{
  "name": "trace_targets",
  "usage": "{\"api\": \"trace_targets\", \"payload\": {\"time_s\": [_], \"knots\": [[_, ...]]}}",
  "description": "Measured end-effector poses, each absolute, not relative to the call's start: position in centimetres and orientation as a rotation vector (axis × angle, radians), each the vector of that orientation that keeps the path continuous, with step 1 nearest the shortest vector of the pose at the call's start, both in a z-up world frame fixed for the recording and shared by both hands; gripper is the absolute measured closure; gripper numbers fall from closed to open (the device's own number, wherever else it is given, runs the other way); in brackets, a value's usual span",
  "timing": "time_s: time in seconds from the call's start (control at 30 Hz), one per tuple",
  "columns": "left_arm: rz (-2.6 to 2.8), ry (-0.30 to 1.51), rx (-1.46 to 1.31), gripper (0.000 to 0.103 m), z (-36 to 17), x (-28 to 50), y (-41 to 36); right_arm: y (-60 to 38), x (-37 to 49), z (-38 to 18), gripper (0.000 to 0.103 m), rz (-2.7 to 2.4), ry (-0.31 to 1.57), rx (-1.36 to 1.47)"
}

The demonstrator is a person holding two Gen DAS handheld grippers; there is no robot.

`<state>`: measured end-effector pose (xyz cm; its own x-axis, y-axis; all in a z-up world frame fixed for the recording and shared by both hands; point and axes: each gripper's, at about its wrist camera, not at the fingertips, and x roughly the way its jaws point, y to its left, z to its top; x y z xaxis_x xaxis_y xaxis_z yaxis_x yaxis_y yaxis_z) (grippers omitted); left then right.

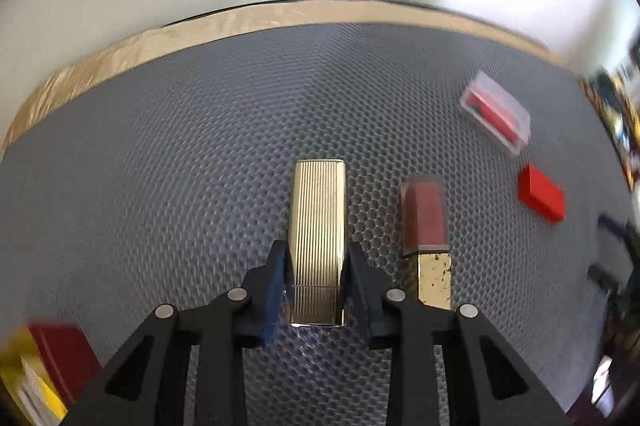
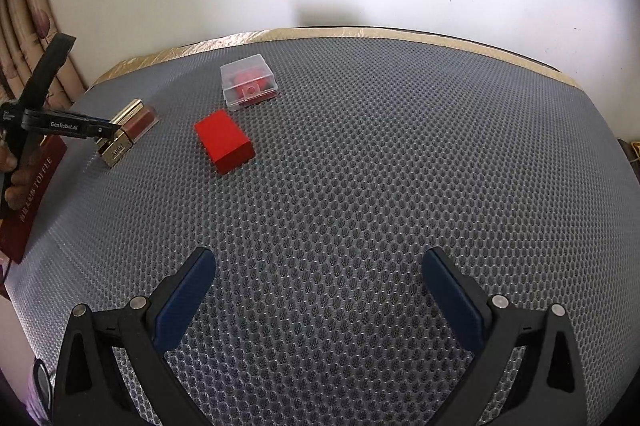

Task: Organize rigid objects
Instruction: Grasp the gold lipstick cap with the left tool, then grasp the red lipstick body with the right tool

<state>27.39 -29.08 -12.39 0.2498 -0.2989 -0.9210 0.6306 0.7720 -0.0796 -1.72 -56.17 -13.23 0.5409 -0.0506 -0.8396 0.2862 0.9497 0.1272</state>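
Note:
My left gripper [image 1: 317,258] is shut on a ribbed gold case [image 1: 318,226] that lies lengthwise on the grey mesh mat [image 1: 180,166], its blue pads pressing the case's two long sides. Right beside the case lies a lipstick [image 1: 428,226] with a dark red tube and a gold cap. A red block [image 1: 542,196] and a clear box [image 1: 496,112] with red contents sit further right. In the right wrist view the left gripper [image 2: 108,130] holds the gold case [image 2: 120,142] at far left, near the red block [image 2: 224,140] and clear box [image 2: 249,87]. My right gripper [image 2: 318,268] hangs open over bare mat.
A dark red toffee box [image 2: 28,194] lies at the mat's left edge, also seen as the red and yellow box [image 1: 48,366]. A gold foil strip [image 1: 200,30] borders the mat's far edge against a white wall. A hand [image 2: 12,178] holds the left gripper's handle.

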Motion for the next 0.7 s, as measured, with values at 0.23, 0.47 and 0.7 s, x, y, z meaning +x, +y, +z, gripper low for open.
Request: {"api": "trace_targets", "payload": {"time_s": [0.23,0.47,0.7], "knots": [[-0.491,1.177,0.047,0.073,-11.9,22.9,-23.5,-56.0,-1.6,-13.4,0.000,-0.207,0.990,0.252],[-0.422,1.136,0.033,0.073,-11.0,16.0,-20.3,-55.2,-2.2,-12.2,0.000,-0.211,0.932,0.269],[-0.374,1.133,0.024,0.073,-11.3,12.5,-18.2,-48.9,4.1,-10.0,0.000,-0.018,0.950,0.353]]}}
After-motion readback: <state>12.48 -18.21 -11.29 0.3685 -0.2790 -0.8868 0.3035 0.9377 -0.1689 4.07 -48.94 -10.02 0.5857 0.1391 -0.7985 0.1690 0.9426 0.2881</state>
